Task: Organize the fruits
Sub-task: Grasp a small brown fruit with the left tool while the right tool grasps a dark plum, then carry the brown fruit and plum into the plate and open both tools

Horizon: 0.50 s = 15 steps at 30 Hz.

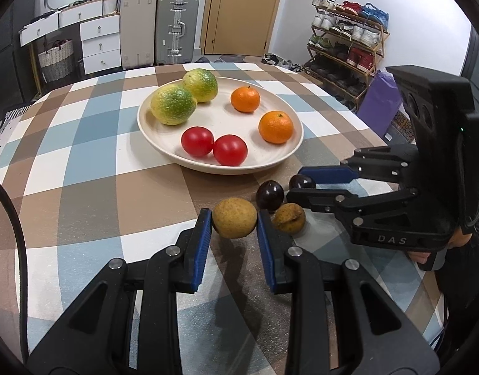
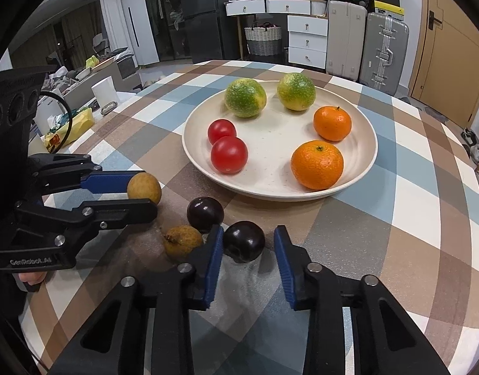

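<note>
Table edge: the checked cloth [image 1: 83,156] curves away at the left and far sides; the plate [image 1: 239,170] sits well inside it, toward the far middle.
Open room, left: a wide bare stretch of cloth lies left of the plate and of the left gripper [image 1: 233,218].
Open room, middle: the strip in front of the plate is crowded by four small fruits and both sets of fingers.
Open room, right: in the right wrist view the cloth right of the plate is bare out to the edge.
Count on plate: two green-yellow citrus [image 1: 173,104], two tomatoes [image 1: 197,141], two oranges [image 1: 276,126], each pair side by side.
Count off plate: two tan fruits and two dark fruits, all just in front of the plate.
Left gripper pose: tilted down at the table, its blue pads pinching one tan fruit [image 1: 234,221] on both sides.
Loose fruit: the split tan fruit [image 1: 289,218] lies just right of the left gripper's right finger; the loose dark fruit [image 1: 269,195] lies just behind it.
Right gripper pose: the right gripper [image 2: 248,234] tilts down from the right, fingers drawn in on the held dark fruit [image 2: 244,240]; the left pad touches its skin.
</note>
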Each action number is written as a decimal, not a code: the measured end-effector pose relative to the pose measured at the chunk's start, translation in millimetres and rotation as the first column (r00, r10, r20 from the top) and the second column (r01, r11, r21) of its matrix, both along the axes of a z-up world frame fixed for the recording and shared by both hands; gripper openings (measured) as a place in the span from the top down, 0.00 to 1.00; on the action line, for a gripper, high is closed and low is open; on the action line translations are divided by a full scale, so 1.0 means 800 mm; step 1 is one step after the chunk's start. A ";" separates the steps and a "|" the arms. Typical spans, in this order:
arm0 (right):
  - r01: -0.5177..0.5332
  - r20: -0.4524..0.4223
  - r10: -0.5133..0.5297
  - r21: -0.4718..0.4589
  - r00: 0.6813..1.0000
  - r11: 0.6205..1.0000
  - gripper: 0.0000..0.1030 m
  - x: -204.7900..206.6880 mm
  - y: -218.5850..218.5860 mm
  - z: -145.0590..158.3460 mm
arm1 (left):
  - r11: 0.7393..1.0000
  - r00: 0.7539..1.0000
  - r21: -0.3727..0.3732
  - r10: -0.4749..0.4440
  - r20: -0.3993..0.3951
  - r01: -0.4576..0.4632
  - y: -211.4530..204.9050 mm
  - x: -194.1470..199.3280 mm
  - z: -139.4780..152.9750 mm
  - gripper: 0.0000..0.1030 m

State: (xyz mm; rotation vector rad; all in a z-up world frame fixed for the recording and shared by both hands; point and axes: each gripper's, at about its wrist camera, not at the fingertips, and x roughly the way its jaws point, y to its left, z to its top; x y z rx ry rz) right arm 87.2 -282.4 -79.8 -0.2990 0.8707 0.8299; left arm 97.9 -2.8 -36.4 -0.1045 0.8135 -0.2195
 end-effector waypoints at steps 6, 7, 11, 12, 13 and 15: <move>0.000 0.018 0.000 0.017 1.000 1.000 0.74 -0.003 -0.002 0.005 | 1.000 1.000 -0.006 0.012 0.013 -0.012 0.004 -0.001 0.002 0.74; 0.004 0.019 -0.004 0.035 1.000 0.999 0.74 -0.003 -0.005 0.008 | 1.000 1.000 -0.006 0.015 0.017 -0.015 0.004 -0.001 0.003 0.74; 0.029 0.031 -0.032 0.080 0.999 0.996 0.74 0.001 -0.015 0.017 | 1.000 0.999 -0.016 0.024 0.035 -0.024 0.007 -0.003 0.006 0.74; 0.036 0.033 -0.039 0.086 0.999 0.996 0.74 0.002 -0.017 0.019 | 1.000 0.999 -0.014 0.027 0.036 -0.026 0.007 -0.003 0.007 0.74; 0.041 0.033 -0.044 0.094 0.998 0.995 0.74 0.003 -0.019 0.020 | 1.000 0.999 -0.011 0.030 0.039 -0.029 0.007 -0.003 0.007 0.74; 0.048 0.033 -0.052 0.108 0.998 0.993 0.74 0.004 -0.022 0.023 | 0.999 0.998 -0.008 0.033 0.046 -0.033 0.007 -0.003 0.009 0.74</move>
